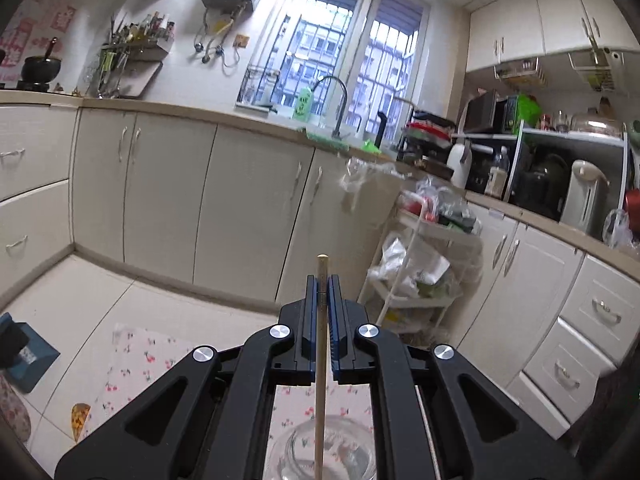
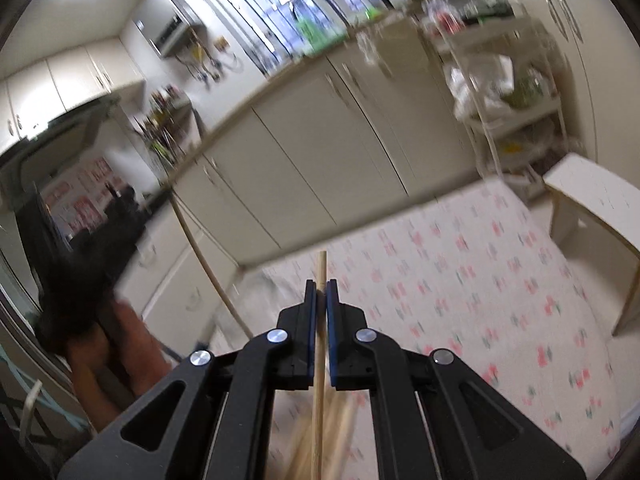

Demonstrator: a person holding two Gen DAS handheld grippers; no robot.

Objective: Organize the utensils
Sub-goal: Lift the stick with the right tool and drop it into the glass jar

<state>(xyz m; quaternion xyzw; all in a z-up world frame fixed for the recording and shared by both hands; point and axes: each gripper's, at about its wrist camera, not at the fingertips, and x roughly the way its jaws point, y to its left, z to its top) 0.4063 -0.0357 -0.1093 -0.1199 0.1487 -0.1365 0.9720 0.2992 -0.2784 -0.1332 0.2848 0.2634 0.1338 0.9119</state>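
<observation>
Left hand-held gripper (image 1: 322, 286) pinches a slim wooden chopstick (image 1: 320, 380) above a clear glass jar (image 1: 320, 456) — right hand-held gripper (image 2: 321, 290) clamps another round pale stick (image 2: 319, 392)

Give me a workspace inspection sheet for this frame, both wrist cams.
Surface: floral cloth, bare where visible.
Job's things: left chopstick over a glass jar; right chopstick above blurred loose chopsticks.
Clutter: teal box and orange item on the floor.
Grippers: left gripper shut on its chopstick; right gripper shut on its chopstick.
Cables: nothing seen.
Surroundings: kitchen cabinets, window, loaded rack cart, white stool; right view motion-blurred.
</observation>
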